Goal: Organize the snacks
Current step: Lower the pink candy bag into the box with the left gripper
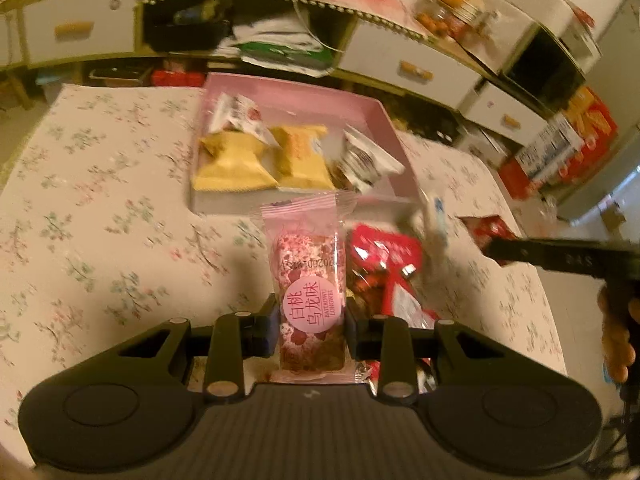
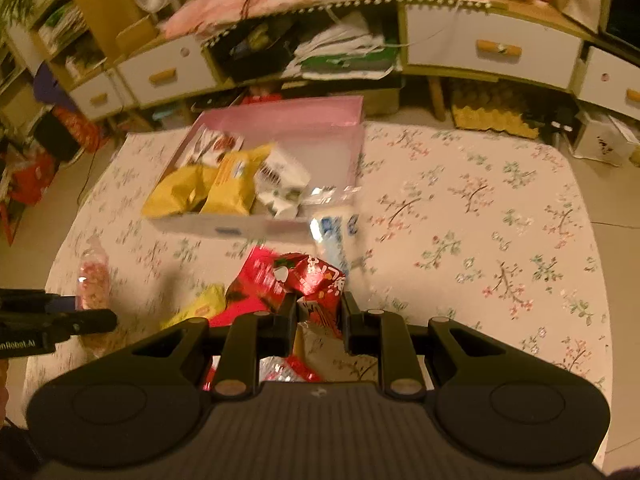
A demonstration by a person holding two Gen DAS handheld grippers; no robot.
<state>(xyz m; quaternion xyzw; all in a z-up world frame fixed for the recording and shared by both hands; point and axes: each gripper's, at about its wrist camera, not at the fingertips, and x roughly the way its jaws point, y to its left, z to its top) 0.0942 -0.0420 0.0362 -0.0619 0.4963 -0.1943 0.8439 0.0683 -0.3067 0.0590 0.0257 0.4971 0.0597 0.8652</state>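
My left gripper is shut on a pink wrapped snack with a round pink label, held upright above the floral table, in front of the pink box. The box holds yellow packets and white-and-brown packets. My right gripper is shut on a red foil snack above a pile of red packets, near the box. The pink snack and the left gripper also show at the left of the right wrist view.
A white-and-blue packet lies by the box's near right corner. A yellow packet lies in the pile. The floral tablecloth covers the table. White drawers and cluttered shelves stand behind. Red boxes stand far right.
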